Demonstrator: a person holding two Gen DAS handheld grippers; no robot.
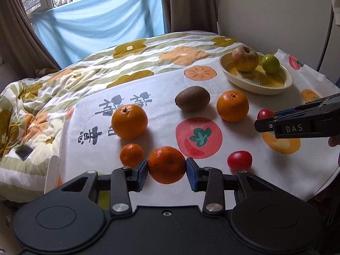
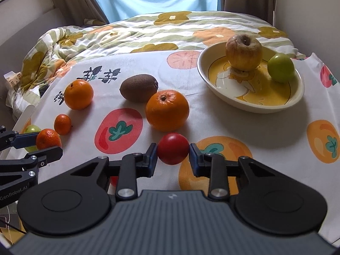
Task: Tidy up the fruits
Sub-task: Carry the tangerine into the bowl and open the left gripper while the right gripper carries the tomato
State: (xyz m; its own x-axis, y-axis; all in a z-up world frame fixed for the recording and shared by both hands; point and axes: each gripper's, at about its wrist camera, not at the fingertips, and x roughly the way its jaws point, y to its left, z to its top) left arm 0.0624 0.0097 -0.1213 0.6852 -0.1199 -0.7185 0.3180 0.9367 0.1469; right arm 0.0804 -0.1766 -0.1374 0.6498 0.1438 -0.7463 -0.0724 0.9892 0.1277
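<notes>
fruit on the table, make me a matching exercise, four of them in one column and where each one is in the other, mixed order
Column one:
1. wrinkled apple
2. kiwi
3. red tomato
4. mandarin

Column two:
a. between the left gripper's jaws
b. in the bowl, beside the green fruit
c. between the right gripper's jaws
d. loose on the tablecloth, behind an orange

Pairs: 1-b, 2-d, 3-c, 4-a

Bed w/ fruit-print cloth (image 2: 212, 127): oranges (image 2: 167, 110), kiwi (image 2: 139, 87), tomatoes (image 2: 173, 148), bowl (image 2: 297, 97).
</notes>
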